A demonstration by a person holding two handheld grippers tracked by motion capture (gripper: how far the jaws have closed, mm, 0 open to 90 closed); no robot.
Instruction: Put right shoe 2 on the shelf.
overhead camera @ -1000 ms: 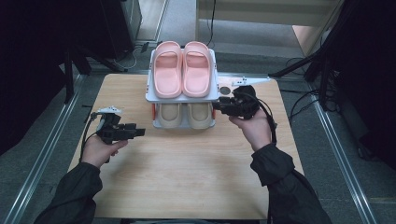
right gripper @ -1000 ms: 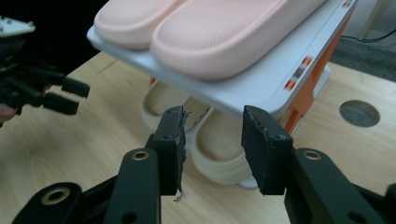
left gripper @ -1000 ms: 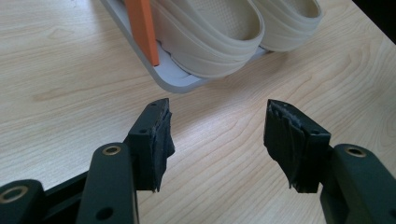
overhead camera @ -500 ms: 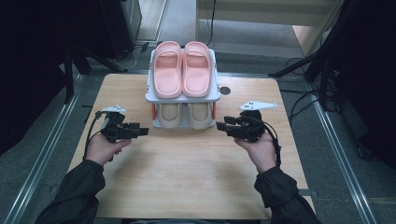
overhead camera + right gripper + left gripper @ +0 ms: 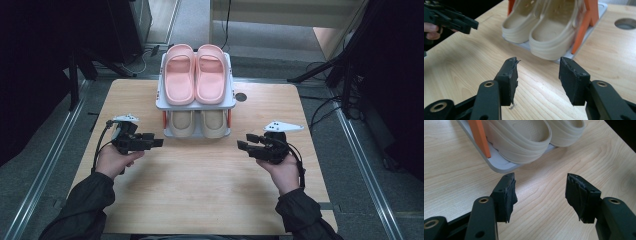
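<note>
While both hands rest low over the counter (image 5: 200, 190), nothing is held in either tool. At the left, the left gripper (image 5: 156, 142) points inward toward the rack (image 5: 162, 102), its jaws spread wide with bare wood between them; in the left gripper view the rack's grey base corner and the near beige slipper (image 5: 524, 140) lie just ahead of the tips, apart from them.

At the centre the two-tier rack stands near the far edge. A pink pair (image 5: 195, 75) lies side by side on the top shelf, and the beige pair (image 5: 197, 122) sits on the bottom shelf, heels toward the person.

At the right, the right gripper (image 5: 242, 146) points back toward the rack, and its jaws have just been opening, with nothing between them. In the right gripper view the beige pair (image 5: 541, 32) lies ahead beside an orange post (image 5: 586, 25).

This looks like a pause between steps: both pairs seem shelved, or one is about to be taken. If a slipper is next, the nearer gripper would need to advance level and close on a heel rim.
</note>
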